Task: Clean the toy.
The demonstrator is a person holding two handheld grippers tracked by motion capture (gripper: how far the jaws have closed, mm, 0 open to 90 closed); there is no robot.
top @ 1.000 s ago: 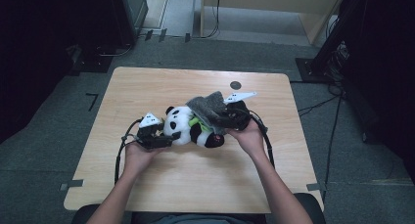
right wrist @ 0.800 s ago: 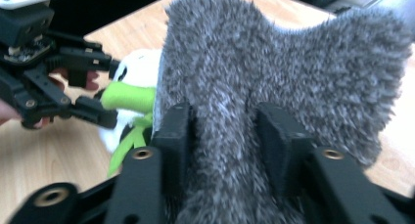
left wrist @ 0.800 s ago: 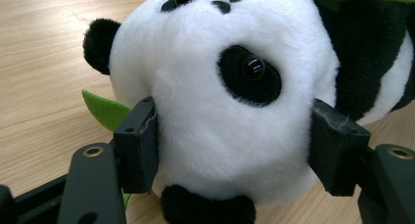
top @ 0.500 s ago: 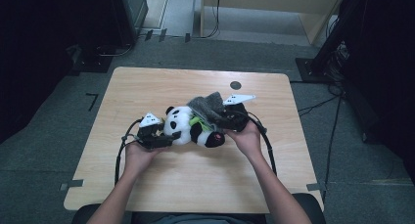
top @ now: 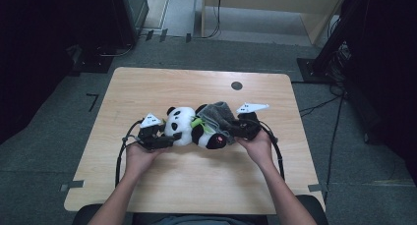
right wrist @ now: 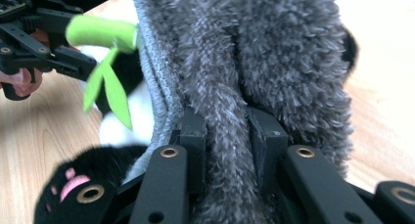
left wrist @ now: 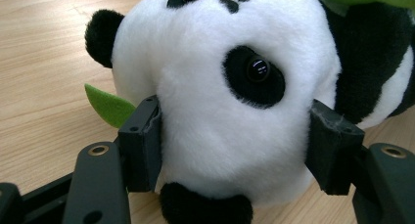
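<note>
Clamping the black-and-white plush panda's (left wrist: 215, 111) head, the left gripper (left wrist: 230, 150) steadies it while the right gripper (right wrist: 227, 136), just closing, pinches the fuzzy grey fabric garment (right wrist: 254, 57) between them.

Both forearms come in from the bottom of the high view, bent inward toward each other. The left tongs (top: 169, 139) point right, their 2 jaws spread wide with pads pressed in. The right tongs (top: 231, 131) point left; their jaws have just been closing, nearly together on grey fabric.
</note>
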